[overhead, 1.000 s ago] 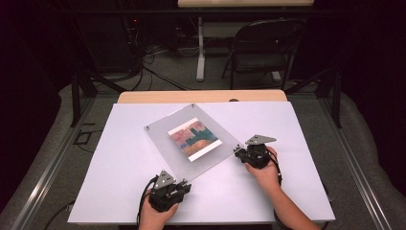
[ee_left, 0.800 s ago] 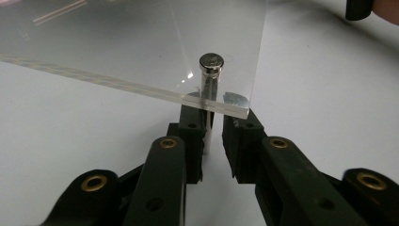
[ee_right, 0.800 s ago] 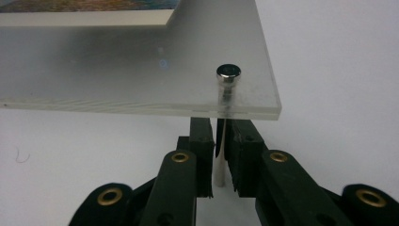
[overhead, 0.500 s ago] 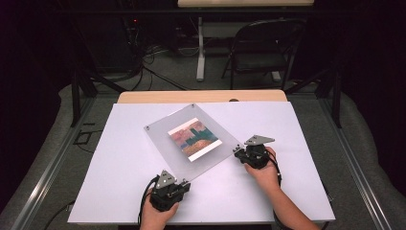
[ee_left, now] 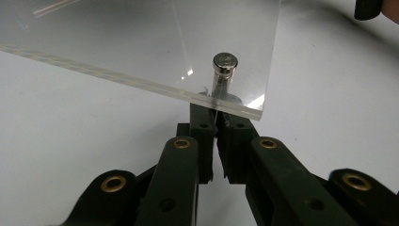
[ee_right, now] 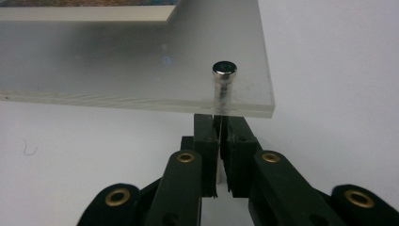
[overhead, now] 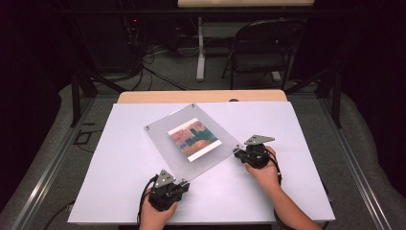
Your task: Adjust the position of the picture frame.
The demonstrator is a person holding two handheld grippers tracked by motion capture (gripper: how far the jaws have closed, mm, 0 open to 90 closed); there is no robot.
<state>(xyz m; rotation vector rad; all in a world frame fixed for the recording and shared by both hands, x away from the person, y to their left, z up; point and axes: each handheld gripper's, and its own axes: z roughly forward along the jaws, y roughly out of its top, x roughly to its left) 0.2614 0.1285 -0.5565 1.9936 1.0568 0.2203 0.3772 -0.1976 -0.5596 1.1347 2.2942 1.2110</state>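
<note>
Clear acrylic frame lies on the white surface. Left gripper and right gripper each have their jaws just closed, pinching a corner's metal standoff beneath the pane.

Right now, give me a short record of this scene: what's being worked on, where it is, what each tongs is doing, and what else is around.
item: clear acrylic photo frame with a colourful picture inside
place: lying skewed on the white table
frame hardware: metal standoff pin at each near corner
left tongs: jaws shut just below the frame's near corner, under its pin
right tongs: jaws shut just below the frame's right corner, under its pin
grip: whether either jaw pair pinches the pin's lower end is hidden
background: black folding chair beyond the table
</note>
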